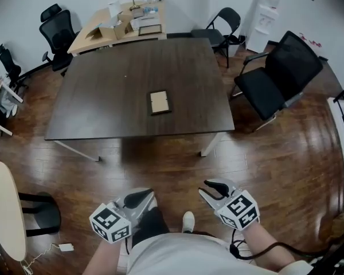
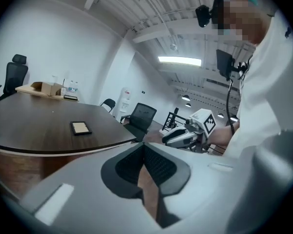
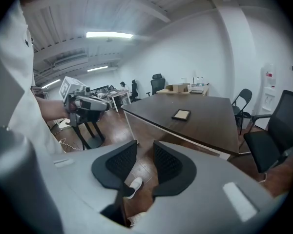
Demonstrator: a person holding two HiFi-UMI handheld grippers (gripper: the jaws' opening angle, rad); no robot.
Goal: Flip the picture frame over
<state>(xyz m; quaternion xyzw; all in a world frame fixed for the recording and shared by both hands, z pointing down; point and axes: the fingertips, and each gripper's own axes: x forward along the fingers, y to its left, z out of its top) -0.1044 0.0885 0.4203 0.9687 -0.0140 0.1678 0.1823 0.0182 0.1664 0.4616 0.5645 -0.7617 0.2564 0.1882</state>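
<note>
Left gripper (image 1: 142,196) fingers together, right gripper (image 1: 208,188) fingers apart, both empty, picture frame (image 1: 159,102) well ahead on table (image 1: 103,96).

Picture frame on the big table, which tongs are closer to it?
Left, but only just. The left tongs line up almost straight with the picture frame; the right tongs are further off to the side. Both are short of the table.
</note>
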